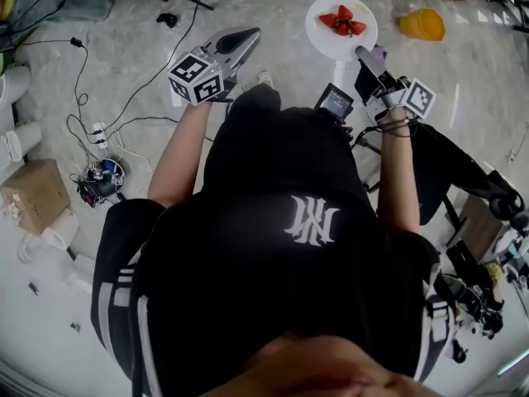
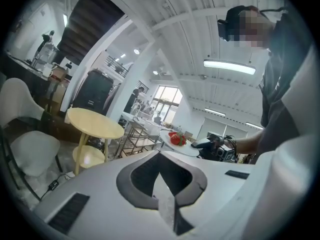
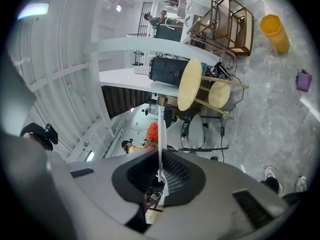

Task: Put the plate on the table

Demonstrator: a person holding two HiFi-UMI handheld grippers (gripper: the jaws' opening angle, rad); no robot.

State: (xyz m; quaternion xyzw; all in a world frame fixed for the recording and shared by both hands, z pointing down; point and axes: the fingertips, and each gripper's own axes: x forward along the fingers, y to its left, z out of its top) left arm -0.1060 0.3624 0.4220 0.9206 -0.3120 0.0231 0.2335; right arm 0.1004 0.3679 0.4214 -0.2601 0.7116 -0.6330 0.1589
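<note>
A white plate (image 1: 340, 23) carrying strawberries (image 1: 342, 21) hangs over the floor ahead of me, with my right gripper (image 1: 366, 56) shut on its near rim. In the right gripper view the plate (image 3: 160, 129) shows edge-on between the jaws, a strawberry (image 3: 152, 132) beside it. My left gripper (image 1: 246, 35) is level to the left, jaws together and holding nothing. The left gripper view looks past its own closed tips (image 2: 160, 156) to the plate (image 2: 176, 145) and a round pale-yellow table (image 2: 95, 121), which is also in the right gripper view (image 3: 189, 84).
An orange cup (image 1: 421, 25) lies on the marble floor beyond the plate. Cables and a power strip (image 1: 99, 131) trail at left near a cardboard box (image 1: 37, 193). A black frame (image 1: 463, 172) stands at right. White chairs (image 2: 30, 151) sit by the table.
</note>
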